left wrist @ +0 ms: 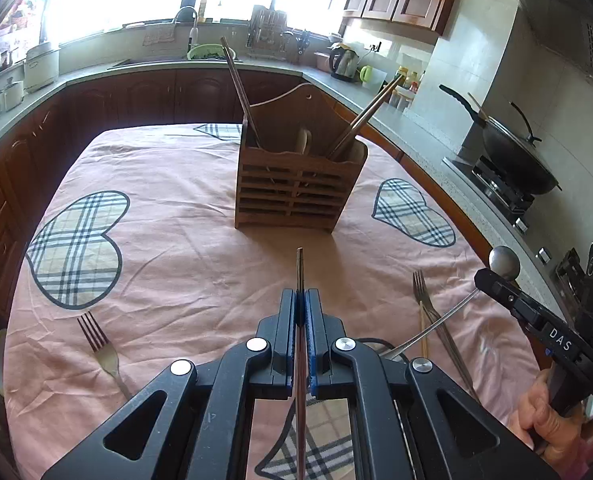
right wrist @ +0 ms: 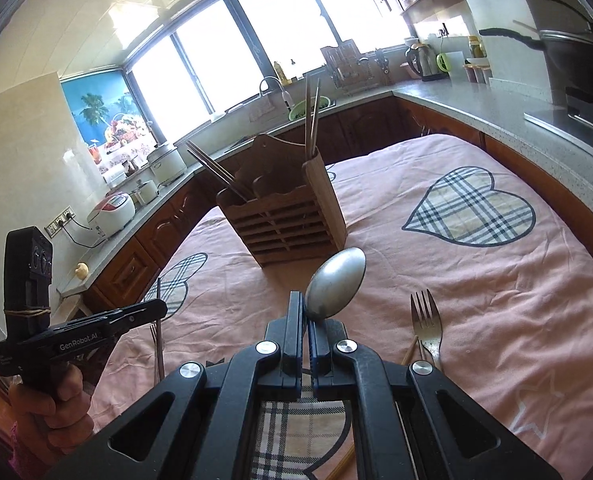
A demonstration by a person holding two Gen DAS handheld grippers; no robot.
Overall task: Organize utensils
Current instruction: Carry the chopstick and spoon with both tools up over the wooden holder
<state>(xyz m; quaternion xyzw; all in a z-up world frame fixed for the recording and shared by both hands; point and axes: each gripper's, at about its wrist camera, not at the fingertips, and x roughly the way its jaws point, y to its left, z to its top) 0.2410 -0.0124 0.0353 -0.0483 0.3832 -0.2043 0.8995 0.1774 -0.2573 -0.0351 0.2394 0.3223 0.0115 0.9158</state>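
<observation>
Spoon (right wrist: 338, 283) bowl face-on only from right wrist

One wooden utensil holder (left wrist: 301, 176) stands ahead of the left claw (left wrist: 301, 312), with two pairs of chopsticks (left wrist: 238, 92) leaning out of it. Two forks lie on the tabletop (left wrist: 168, 240): one fork (left wrist: 98, 342) to the left of that claw, another fork (left wrist: 421, 289) to its right. One spoon (right wrist: 338, 284) sits in the right claw (right wrist: 307, 332), and one metal utensil handle (left wrist: 300, 268) in the left. Two loose wooden chopsticks (left wrist: 423, 330) lie beside the right-hand fork.
</observation>
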